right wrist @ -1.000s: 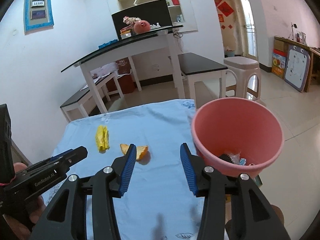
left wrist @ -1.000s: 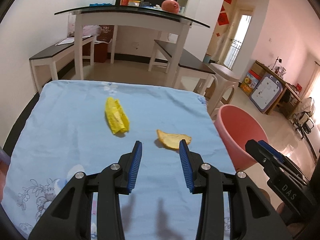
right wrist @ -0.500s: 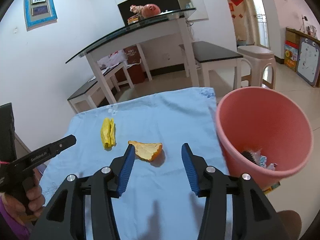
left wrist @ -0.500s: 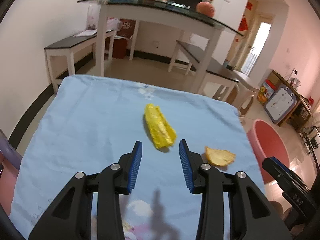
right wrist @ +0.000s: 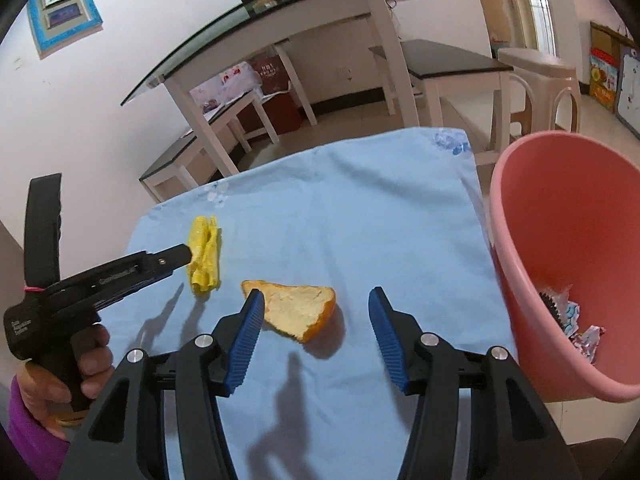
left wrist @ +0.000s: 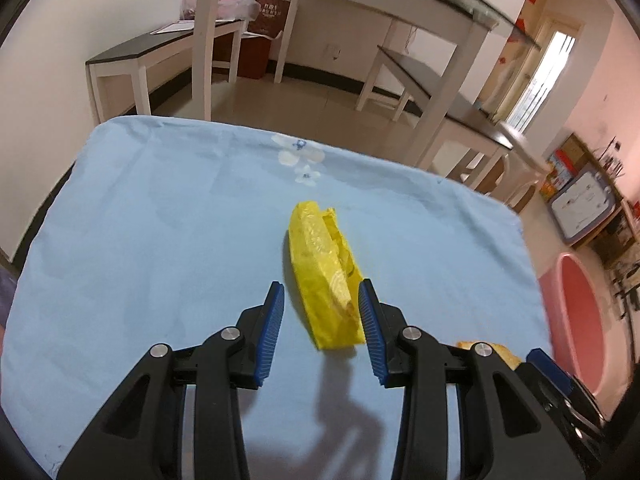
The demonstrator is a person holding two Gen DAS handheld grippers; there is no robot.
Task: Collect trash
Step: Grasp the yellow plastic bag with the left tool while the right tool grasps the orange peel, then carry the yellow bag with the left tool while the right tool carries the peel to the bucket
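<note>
Over the blue cloth (left wrist: 160, 240), our left gripper (left wrist: 321, 300) stands apart around the yellow wrapper (left wrist: 322, 264), pads not pressing; we should settle lower and centre it before squeezing. From the right wrist, our right gripper (right wrist: 316, 308) is opening around the orange peel (right wrist: 296, 310), gripping nothing, while the pink bucket (right wrist: 520, 248) waits just beside the cloth edge, nothing blocking the way.

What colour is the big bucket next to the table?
Pink. The bucket shows best in the right wrist view, with some wrappers already inside.

bare cloth (right wrist: 360, 216) around, bucket (right wrist: 560, 240) blocking right
</note>
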